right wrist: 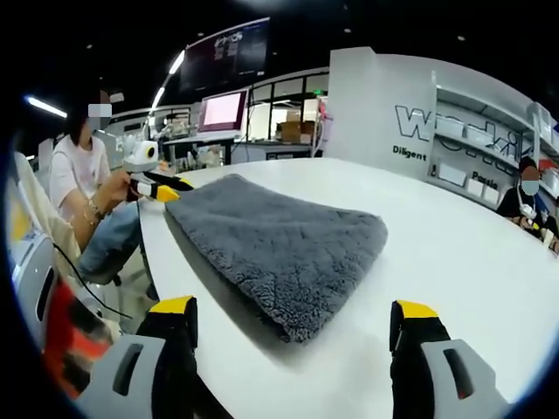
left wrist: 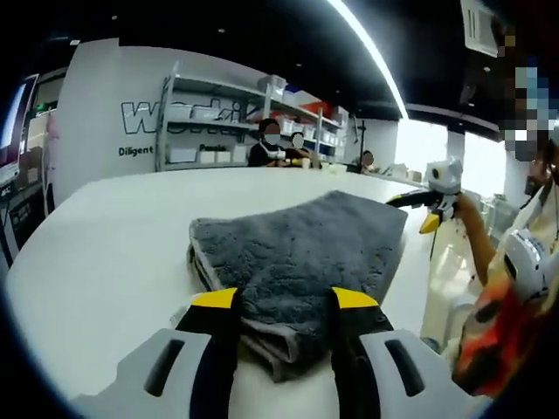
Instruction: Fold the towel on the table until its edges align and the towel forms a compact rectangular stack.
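The grey plush towel lies folded in several layers on the white table. My left gripper is at its near corner. The jaws stand partly apart with that corner between them, and I see no squeeze on the cloth. From the right gripper view the towel is a flat rectangle. My right gripper is open wide, its yellow tips on either side of the towel's near corner and just short of it. The left gripper sits at the towel's far left corner. The right gripper hovers by the far right corner.
The table edge runs close along the towel's left side. A seated person is beside it, holding the other gripper. White shelves and more people stand beyond the table's far edge. A bare white top spreads to the right.
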A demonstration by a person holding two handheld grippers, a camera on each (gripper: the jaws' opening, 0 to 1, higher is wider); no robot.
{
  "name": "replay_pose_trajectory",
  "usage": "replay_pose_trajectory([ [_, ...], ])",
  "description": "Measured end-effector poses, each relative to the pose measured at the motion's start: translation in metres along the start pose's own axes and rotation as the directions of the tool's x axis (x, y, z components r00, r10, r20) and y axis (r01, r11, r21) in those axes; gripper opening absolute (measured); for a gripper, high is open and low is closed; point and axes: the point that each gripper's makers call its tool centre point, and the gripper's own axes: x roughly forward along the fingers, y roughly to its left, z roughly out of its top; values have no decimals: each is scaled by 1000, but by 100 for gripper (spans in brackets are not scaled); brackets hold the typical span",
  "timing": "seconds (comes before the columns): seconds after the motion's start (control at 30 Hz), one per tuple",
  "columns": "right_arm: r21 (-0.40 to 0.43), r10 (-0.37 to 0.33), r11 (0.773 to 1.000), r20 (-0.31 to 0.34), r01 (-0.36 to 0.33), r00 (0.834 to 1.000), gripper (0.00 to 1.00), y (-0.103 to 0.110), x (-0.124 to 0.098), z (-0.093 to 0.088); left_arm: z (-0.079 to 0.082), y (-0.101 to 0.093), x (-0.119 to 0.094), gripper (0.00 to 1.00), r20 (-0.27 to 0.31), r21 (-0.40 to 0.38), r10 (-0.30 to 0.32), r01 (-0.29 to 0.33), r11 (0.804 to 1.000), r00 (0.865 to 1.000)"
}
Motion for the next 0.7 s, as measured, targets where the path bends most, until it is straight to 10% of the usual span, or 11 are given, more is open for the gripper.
replay_pose_trajectory([
  [0.33, 20, 7, 1000, 8, -7, 1000, 94, 0, 0, 3, 15, -27, -10, 88, 61, -43, -105, 107, 993, 993],
  [0.7, 54, 26, 998, 2, -26, 1000, 99, 4, 3, 6, 31, -34, -28, 99, 144, -102, -99, 115, 988, 985],
])
